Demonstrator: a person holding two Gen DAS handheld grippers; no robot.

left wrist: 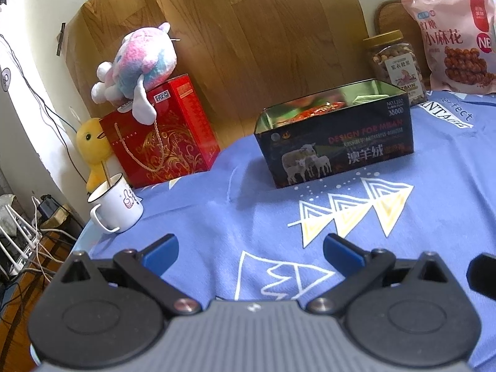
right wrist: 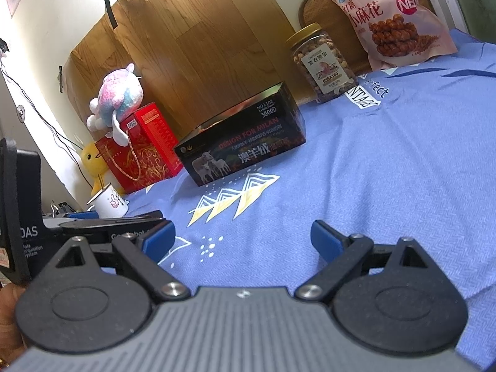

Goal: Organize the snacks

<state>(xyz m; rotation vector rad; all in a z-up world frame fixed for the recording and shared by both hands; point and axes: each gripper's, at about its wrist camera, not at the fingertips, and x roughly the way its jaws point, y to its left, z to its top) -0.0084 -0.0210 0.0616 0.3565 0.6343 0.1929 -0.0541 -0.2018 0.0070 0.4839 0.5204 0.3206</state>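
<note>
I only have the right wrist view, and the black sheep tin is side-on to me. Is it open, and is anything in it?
Observer: The left wrist view looks over its rim. The black tin has no lid on, and red packaging lies inside.
Operator: Is my left gripper holding anything?
Observer: No. The left gripper is open and empty above the blue cloth.

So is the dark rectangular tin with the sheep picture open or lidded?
Open: the dark sheep-printed tin has no lid on; the left wrist view shows its shiny inner walls and red packets inside.
</note>
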